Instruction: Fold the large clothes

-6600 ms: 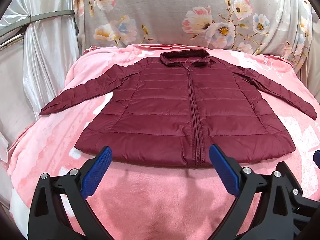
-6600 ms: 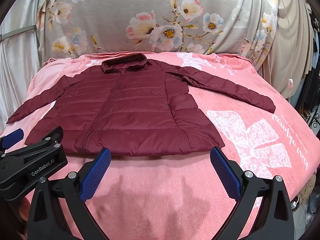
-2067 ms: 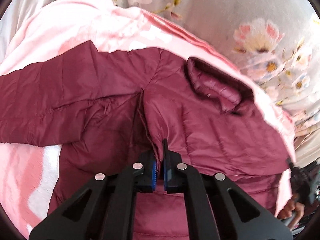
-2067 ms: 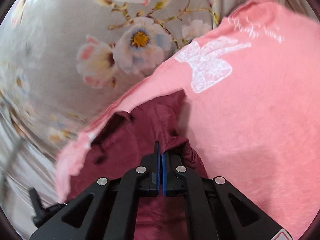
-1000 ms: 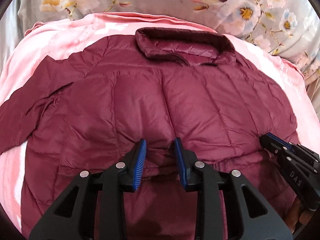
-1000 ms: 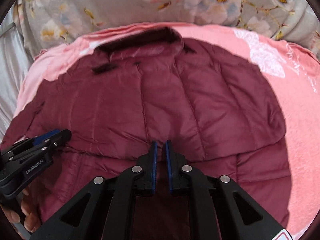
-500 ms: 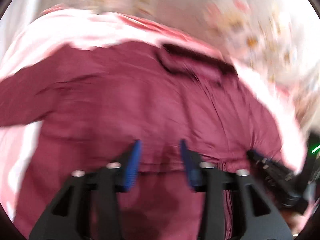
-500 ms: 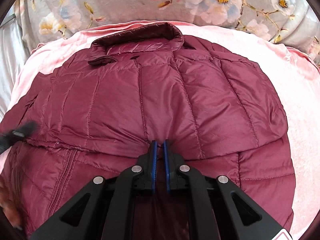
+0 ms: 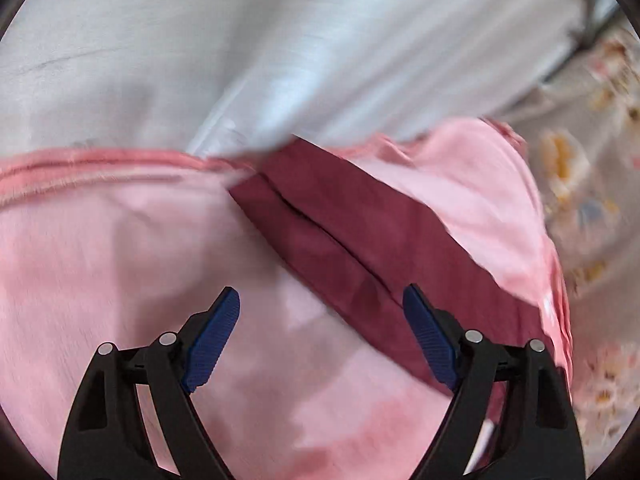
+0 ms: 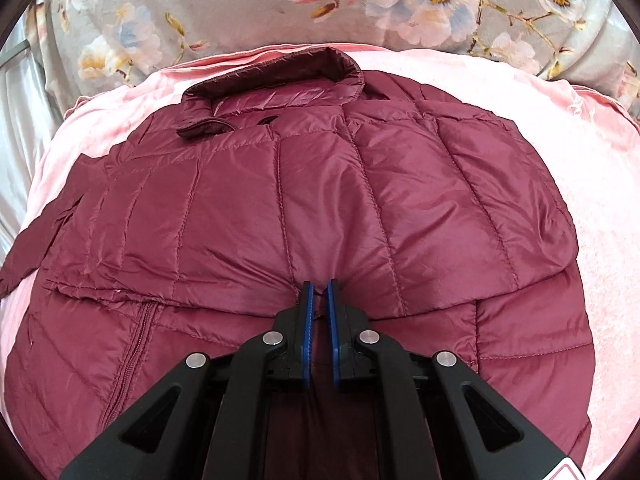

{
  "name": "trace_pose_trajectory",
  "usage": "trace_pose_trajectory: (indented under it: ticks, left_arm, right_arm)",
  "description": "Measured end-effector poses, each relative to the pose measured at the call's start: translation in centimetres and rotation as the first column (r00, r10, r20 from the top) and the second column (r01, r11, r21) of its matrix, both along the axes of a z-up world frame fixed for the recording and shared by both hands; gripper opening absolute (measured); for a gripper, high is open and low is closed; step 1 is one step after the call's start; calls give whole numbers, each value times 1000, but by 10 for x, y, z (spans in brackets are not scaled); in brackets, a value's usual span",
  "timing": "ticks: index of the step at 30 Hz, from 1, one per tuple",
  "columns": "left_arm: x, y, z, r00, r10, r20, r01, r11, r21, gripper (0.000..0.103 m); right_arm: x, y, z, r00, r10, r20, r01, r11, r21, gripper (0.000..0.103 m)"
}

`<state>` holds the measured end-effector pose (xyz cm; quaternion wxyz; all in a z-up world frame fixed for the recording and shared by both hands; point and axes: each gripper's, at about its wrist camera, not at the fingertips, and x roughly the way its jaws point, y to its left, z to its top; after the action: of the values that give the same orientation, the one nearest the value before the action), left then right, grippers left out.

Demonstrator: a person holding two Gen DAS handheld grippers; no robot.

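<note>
A maroon quilted puffer jacket (image 10: 320,208) lies on the pink blanket (image 10: 592,184), its right side folded over the front, collar at the far end. My right gripper (image 10: 319,286) is shut on the folded edge of the jacket near its middle. In the left wrist view, the jacket's left sleeve (image 9: 360,248) stretches flat across the pink blanket (image 9: 120,260) toward its edge. My left gripper (image 9: 320,312) is open and empty, just above the blanket beside the sleeve, its right finger over the sleeve.
A grey floral cloth (image 10: 280,4) hangs behind the blanket's far edge. A shiny silver curtain (image 9: 280,40) hangs past the blanket's left edge, close beyond the sleeve cuff.
My left gripper let go of the jacket body, opened wide and swung left over the sleeve. My right gripper stayed shut on the folded edge and hardly moved.
</note>
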<state>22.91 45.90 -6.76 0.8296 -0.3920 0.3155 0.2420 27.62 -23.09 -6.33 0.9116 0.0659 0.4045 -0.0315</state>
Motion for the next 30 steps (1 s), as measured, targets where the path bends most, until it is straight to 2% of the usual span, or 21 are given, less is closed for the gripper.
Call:
trace_pose_trajectory:
  ticks: [1, 2, 3, 4, 5, 6, 7, 10, 12, 13, 14, 16, 17, 19, 21, 23, 26, 28, 29, 30]
  left_arm:
    - [4, 2, -2, 1000, -9, 1, 9, 1000, 5, 69]
    - [13, 4, -5, 1000, -24, -14, 24, 1000, 9, 48]
    - [20, 3, -7, 999, -44, -20, 44, 999, 3, 34]
    - [30, -3, -6, 997, -74, -31, 75, 997, 2, 15]
    - [37, -9, 2, 995, -93, -22, 93, 995, 19, 5]
    - [43, -19, 9, 994, -113, -13, 113, 993, 41, 5]
    - [53, -39, 29, 988, -157, 5, 155, 982, 105, 3]
    - [68, -96, 78, 959, -276, 61, 255, 939, 231, 2]
    - [78, -154, 119, 910, -400, 111, 353, 886, 299, 1]
    - [83, -194, 143, 868, -477, 135, 411, 845, 342, 1]
    - [85, -221, 157, 840, -523, 146, 443, 816, 370, 1]
    - [87, -285, 184, 759, -631, 159, 520, 735, 434, 1]
    - [89, -327, 195, 703, -694, 158, 569, 682, 460, 1]
    - [87, -387, 204, 614, -775, 153, 638, 601, 482, 2]
    - [80, -452, 200, 517, -846, 130, 710, 508, 488, 2]
    - [81, -502, 185, 457, -885, 94, 760, 443, 476, 2]
    - [95, -557, 149, 410, -911, 31, 818, 383, 430, 2]
    - [97, -578, 121, 403, -915, -14, 843, 366, 394, 2]
    - [102, -585, 105, 407, -913, -38, 851, 363, 380, 4]
    - [107, -588, 91, 409, -911, -52, 856, 363, 369, 4]
  right_arm:
    - [0, 0, 0, 1000, 0, 0, 0, 1000, 3, 6]
    - [0, 0, 0, 1000, -1, 1, 1, 1000, 5, 6]
    - [0, 0, 0, 1000, -1, 1, 1, 1000, 5, 6]
    - [0, 1, 0, 1000, -1, 1, 1, 1000, 3, 6]
    - [0, 0, 0, 1000, -2, 7, 2, 1000, 3, 6]
    - [0, 0, 0, 1000, -4, 7, 4, 1000, 1, 6]
    - [0, 0, 0, 1000, -5, 8, 5, 1000, -1, 6]
    - [0, 1, 0, 1000, -7, 8, 7, 1000, -8, 6]
    - [0, 1, -1, 1000, -7, 9, 7, 1000, -6, 6]
    - [0, 1, -1, 1000, -7, 10, 7, 1000, -2, 6]
    - [0, 1, -1, 1000, -7, 10, 7, 1000, 2, 6]
    - [0, -1, -1, 1000, -7, 13, 6, 1000, 19, 6]
    - [0, -2, -1, 1000, -7, 14, 7, 1000, 28, 6]
    - [-1, -5, -1, 1000, -7, 18, 6, 999, 52, 6]
    - [-1, -8, -1, 1000, -6, 21, 5, 997, 73, 6]
    - [-2, -12, -1, 1000, -6, 26, 3, 995, 97, 6]
    - [-3, -20, -2, 999, -9, 37, 3, 987, 158, 6]
    - [-5, -28, -2, 999, -19, 48, 8, 979, 206, 9]
    - [-7, -32, -1, 998, -25, 55, 11, 973, 230, 13]
    - [-8, -36, 0, 998, -29, 62, 12, 968, 251, 22]
